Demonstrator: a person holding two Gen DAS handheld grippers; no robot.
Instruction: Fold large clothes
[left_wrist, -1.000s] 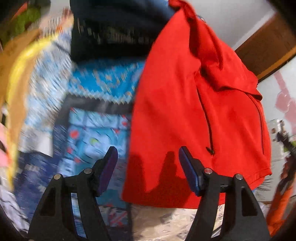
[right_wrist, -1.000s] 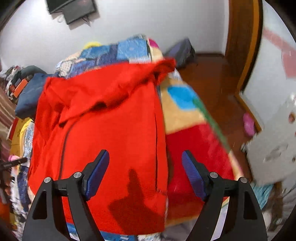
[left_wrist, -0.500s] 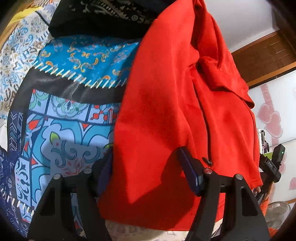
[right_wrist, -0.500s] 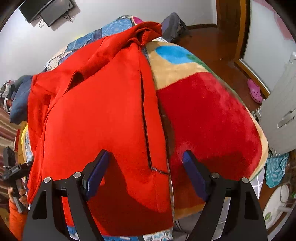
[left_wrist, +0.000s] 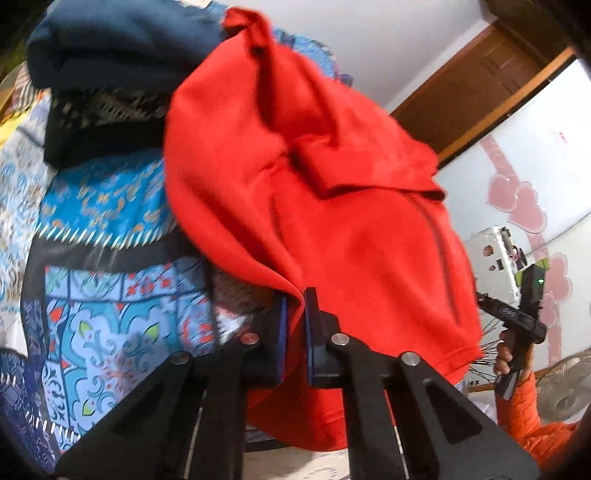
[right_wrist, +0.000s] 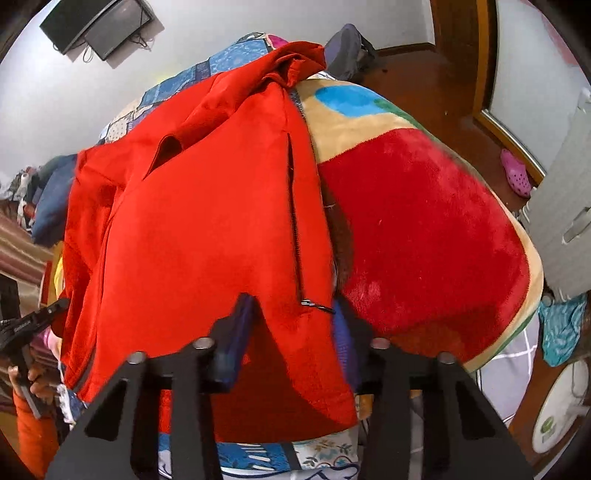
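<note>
My left tongs (left_wrist: 294, 314) clamped on the hem edge of the red jacket (left_wrist: 332, 221), jacket spread ahead of them over the patterned bedspread (left_wrist: 92, 295), my right tongs (right_wrist: 291, 332) partly closed around the jacket's zipper corner, plush blanket (right_wrist: 424, 229) to their right.

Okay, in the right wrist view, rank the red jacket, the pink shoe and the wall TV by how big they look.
Largest to smallest as they appear:
1. red jacket
2. wall TV
3. pink shoe
The jacket lies nearest the camera, so true sizes stay unsure.

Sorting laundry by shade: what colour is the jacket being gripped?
Bright red jacket, with a dark zipper; clearest in the right wrist view.
</note>
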